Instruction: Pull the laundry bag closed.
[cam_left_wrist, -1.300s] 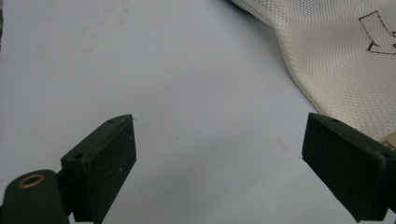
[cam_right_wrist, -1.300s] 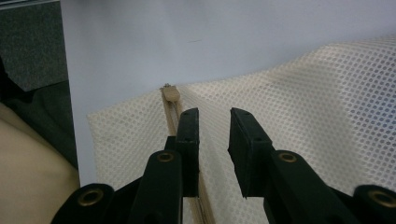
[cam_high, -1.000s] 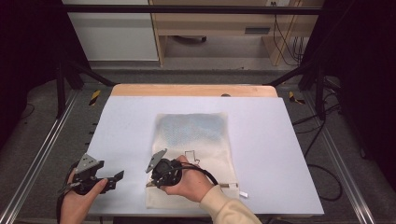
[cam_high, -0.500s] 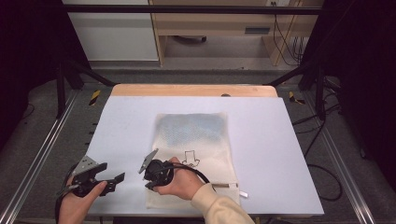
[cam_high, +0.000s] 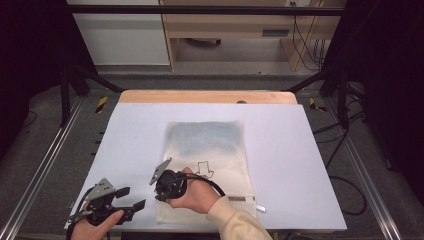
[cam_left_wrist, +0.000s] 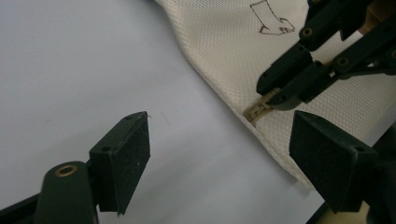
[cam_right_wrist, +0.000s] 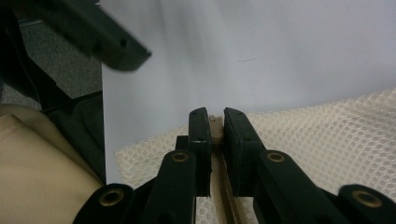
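Two claws are mine. My right claw (cam_right_wrist: 212, 122) has just been closing and now pinches the beige zipper end (cam_right_wrist: 215, 122) of the cream mesh pouch (cam_high: 212, 165), the tab squeezed between both pads. The pouch spreads ahead of and to the right of this claw, flat on the white table (cam_high: 300, 150), and its zipper (cam_right_wrist: 224, 191) runs back under the jaws. My left claw (cam_left_wrist: 219, 154) hangs just left of the pouch's corner, jaws wide though they have just been narrowing, with only bare tabletop between them. The black arrow drawing (cam_left_wrist: 273, 18) lies beyond, on the mesh.
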